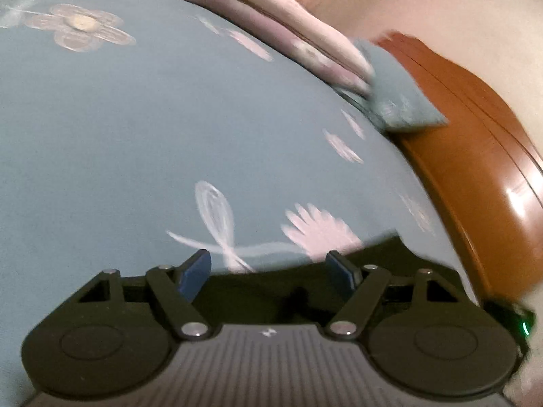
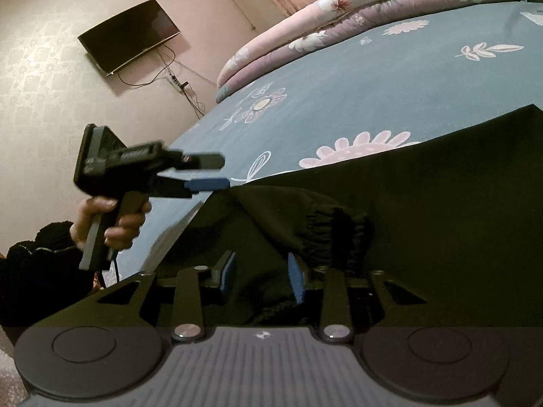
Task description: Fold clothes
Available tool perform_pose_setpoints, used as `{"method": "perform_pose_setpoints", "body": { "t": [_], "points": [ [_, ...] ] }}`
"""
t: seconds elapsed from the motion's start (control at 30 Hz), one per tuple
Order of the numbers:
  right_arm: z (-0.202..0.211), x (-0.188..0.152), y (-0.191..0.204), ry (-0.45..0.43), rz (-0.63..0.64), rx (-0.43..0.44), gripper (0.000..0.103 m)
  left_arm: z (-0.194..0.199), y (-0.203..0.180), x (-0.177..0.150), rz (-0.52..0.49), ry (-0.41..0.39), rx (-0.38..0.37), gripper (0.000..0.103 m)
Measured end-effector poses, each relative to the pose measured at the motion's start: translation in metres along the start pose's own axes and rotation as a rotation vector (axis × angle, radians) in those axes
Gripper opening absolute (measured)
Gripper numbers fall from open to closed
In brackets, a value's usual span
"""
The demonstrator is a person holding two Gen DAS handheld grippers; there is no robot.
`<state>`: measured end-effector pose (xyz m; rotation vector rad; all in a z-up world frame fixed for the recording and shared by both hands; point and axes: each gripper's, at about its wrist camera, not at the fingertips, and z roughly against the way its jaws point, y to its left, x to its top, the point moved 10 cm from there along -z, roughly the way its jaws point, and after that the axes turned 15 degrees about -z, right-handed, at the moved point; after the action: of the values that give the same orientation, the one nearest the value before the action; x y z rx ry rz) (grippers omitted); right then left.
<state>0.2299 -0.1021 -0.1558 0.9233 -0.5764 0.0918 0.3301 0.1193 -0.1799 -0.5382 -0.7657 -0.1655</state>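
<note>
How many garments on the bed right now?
1 visible: a black garment spread on the blue bedsheet, its ribbed cuff just ahead of the right gripper. More may lie outside both views.

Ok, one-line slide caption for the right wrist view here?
Open right gripper poised at a black garment's ribbed cuff on the blue floral bedsheet, left gripper held alongside.
</note>
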Motion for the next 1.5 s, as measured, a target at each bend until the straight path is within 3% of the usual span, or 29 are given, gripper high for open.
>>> {"method": "perform_pose_setpoints", "body": {
  "t": [0.03,0.1,0.23,0.33,0.47,0.57,0.67,0.8,1.03,1.2,1.33,1.5],
  "points": [
    [0.000,0.000,0.000,0.000,-0.002,0.000,0.039,0.003,0.006,0.004,0.015,-0.006,0.029,0.072],
    [0.000,0.000,0.000,-0.001,-0.001,0.000,0.039,0.013,0.006,0.010,0.046,-0.028,0.005,0.072],
    [0.002,0.000,0.003,-0.008,0.005,0.003,0.044,0.024,-0.023,0.007,0.028,-0.031,-0.085,0.074],
    [0.009,0.002,0.010,-0.028,0.031,0.004,0.050,0.010,-0.046,-0.003,-0.001,0.021,-0.147,0.074],
    [0.023,0.008,0.015,-0.080,0.068,-0.017,0.058,-0.022,-0.059,-0.010,-0.027,0.081,-0.119,0.074],
    [0.035,0.015,0.013,-0.125,0.085,-0.042,0.062,-0.026,-0.061,-0.009,0.014,0.098,-0.081,0.072],
    [0.049,0.026,0.002,-0.186,0.066,-0.083,0.071,-0.012,-0.087,0.002,-0.024,0.056,-0.101,0.074],
    [0.064,0.041,-0.023,-0.247,-0.003,-0.137,0.072,-0.009,-0.134,0.001,-0.093,0.081,-0.164,0.075],
    [0.076,0.056,-0.051,-0.290,-0.119,-0.166,0.073,-0.045,-0.148,-0.007,-0.046,0.138,-0.134,0.074],
    [0.080,0.057,-0.055,-0.313,-0.093,-0.202,0.075,-0.069,-0.158,-0.011,-0.013,0.176,-0.114,0.073],
    [0.083,0.053,-0.056,-0.313,-0.076,-0.233,0.075,-0.027,-0.171,-0.009,-0.048,0.188,-0.072,0.076],
    [0.087,0.047,-0.053,-0.296,-0.098,-0.238,0.076,0.031,-0.157,-0.035,-0.069,0.300,0.142,0.078]
  ]
}}
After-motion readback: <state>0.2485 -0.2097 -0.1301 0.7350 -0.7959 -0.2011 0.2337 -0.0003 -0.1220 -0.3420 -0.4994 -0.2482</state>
